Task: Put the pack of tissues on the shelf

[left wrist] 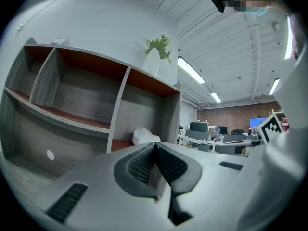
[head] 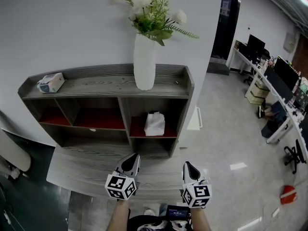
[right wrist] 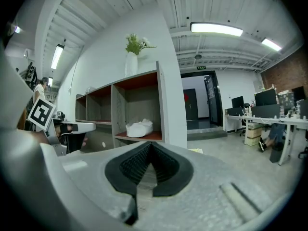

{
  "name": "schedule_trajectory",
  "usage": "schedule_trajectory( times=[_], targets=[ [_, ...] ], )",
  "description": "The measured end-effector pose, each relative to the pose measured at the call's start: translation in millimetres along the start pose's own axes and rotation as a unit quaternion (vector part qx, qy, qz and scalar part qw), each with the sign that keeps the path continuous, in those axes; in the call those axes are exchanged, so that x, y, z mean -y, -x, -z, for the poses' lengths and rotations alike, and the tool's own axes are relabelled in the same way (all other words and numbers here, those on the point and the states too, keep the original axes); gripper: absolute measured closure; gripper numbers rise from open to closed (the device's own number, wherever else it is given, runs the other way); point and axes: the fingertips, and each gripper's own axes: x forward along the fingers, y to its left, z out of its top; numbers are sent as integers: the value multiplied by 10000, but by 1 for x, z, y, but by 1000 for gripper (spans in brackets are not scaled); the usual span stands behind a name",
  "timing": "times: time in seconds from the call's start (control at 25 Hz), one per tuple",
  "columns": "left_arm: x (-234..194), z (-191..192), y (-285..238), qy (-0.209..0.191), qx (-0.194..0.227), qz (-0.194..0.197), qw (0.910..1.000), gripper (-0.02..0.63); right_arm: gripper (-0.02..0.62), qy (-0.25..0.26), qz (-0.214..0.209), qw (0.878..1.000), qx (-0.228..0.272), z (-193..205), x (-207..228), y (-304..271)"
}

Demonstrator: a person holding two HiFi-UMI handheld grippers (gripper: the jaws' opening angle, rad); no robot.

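A white pack of tissues [head: 154, 124] lies in the shelf's lower right compartment, on its red-brown floor. It also shows in the left gripper view [left wrist: 144, 135] and the right gripper view [right wrist: 139, 127]. The grey wooden shelf unit [head: 159, 72] stands against the white wall. My left gripper [head: 131, 159] hovers over the shelf's low front ledge, shut with nothing between its fingers [left wrist: 155, 147]. Beside it on the right, my right gripper [head: 188, 166] is also shut and empty [right wrist: 150, 147]. Both stay short of the pack.
A white vase with flowers [head: 144, 61] stands on the shelf top, and a second tissue pack [head: 50, 82] lies at its left end. The left compartments [head: 98, 118] hold nothing. Office desks with monitors [head: 279, 81] fill the right side, beyond an open stretch of floor.
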Motion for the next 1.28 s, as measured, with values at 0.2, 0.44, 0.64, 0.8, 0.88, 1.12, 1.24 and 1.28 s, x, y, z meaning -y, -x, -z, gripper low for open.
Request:
schedule_trajectory(
  times=[0.2,0.44,0.64,0.8,0.88,1.12,1.24,1.28],
  targets=[
    [6,-1,-1,-93,-8,75,9999,598,591,-20,-55,10000,38,-1,-2,3],
    [8,-1,-2,-111,-31,115,9999,598,591,20,-44,10000,8,-2,-2,3],
    [7,-1,-2,-88,-34,108,9999,598,591,34,-17,10000,-26,0,-1,3],
    [5,1,-2,-78,-61,95,9999,598,591,19,-8,10000,-40,1,0,2],
    [4,2,-2,-81,-66,85,9999,598,591,-1,-17,10000,-34,1,0,1],
    [4,3,-3,-94,-81,81,9999,598,591,-12,-24,10000,-31,3,0,1],
    [3,3,-3,-96,-79,81,9999,598,591,-15,-4,10000,-41,3,0,1],
    [3,3,-4,-94,-78,80,9999,598,591,-15,-6,10000,-44,3,0,1]
  ],
)
